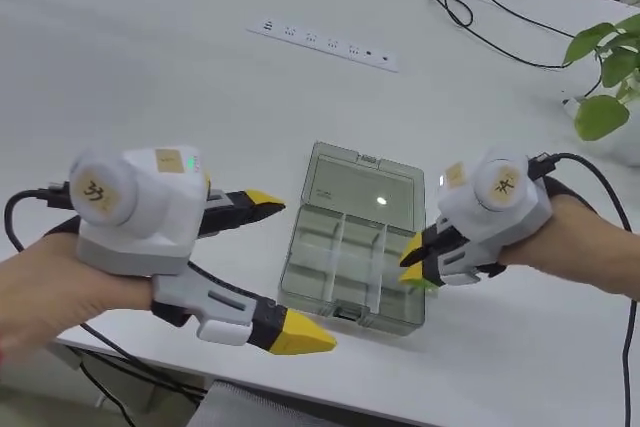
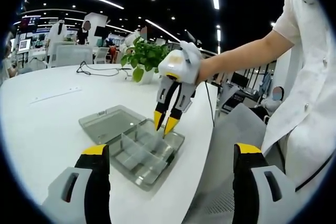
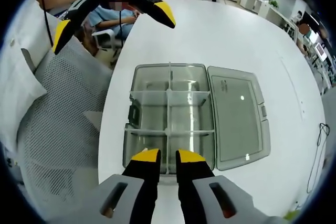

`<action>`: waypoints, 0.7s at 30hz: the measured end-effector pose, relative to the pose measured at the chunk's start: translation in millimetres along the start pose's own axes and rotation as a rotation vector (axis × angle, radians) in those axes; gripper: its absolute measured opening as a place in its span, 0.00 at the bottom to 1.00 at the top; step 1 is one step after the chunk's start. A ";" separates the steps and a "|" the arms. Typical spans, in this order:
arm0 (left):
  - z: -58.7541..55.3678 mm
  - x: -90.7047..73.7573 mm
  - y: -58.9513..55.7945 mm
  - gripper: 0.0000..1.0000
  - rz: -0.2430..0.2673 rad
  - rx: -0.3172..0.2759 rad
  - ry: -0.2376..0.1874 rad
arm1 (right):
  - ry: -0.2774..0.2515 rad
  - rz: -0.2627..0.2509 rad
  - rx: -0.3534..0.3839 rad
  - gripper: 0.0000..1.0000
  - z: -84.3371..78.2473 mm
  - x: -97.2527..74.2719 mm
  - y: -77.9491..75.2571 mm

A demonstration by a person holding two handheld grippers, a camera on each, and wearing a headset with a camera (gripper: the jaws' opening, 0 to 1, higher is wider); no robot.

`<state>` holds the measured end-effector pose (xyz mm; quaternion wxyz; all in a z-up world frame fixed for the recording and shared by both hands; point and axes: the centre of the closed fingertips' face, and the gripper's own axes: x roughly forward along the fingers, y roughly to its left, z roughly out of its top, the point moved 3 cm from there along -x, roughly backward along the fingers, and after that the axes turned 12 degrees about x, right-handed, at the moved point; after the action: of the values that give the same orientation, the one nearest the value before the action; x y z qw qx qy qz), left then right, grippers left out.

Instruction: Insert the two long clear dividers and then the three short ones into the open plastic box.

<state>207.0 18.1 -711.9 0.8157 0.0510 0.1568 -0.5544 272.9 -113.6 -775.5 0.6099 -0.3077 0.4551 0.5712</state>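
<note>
The open clear plastic box (image 1: pixel 300 277) lies at the table's front edge, with its lid (image 1: pixel 362 187) flat behind it. Two long clear dividers (image 3: pixel 168 92) cross its base (image 3: pixel 149 111), and short dividers (image 3: pixel 169 77) stand between them. My right gripper (image 3: pixel 169 157) hovers at the box's right end, its jaws almost together on the nearest short divider (image 3: pixel 169 148), which stands in the end compartment. This right gripper (image 2: pixel 164 123) points its tips down into the box. My left gripper (image 1: pixel 283 267) is left of the box, open wide and holding nothing.
A white power strip (image 1: pixel 325 44) lies at the back of the table, with a black cable (image 1: pixel 480 17) beyond it. A green plant (image 1: pixel 605 77) stands at the far right. A mesh chair (image 3: pixel 58 129) is just off the table's front edge (image 1: pixel 400 402).
</note>
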 end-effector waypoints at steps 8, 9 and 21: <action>-1.6 -1.0 1.4 1.00 0.003 0.000 0.005 | -0.048 -0.026 0.019 0.21 0.9 -16.2 -0.5; -1.6 -1.0 1.4 1.00 0.003 0.000 0.005 | -0.052 -0.029 0.022 0.22 0.7 -17.9 -0.4; -2.9 -3.1 4.4 1.00 0.011 0.010 0.017 | -0.139 -0.059 0.094 0.34 -8.6 -41.2 2.4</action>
<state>209.5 23.3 -714.0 0.8171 0.0607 0.1603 -0.5504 271.5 -138.1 -741.2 0.6704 -0.2516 0.4286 0.5509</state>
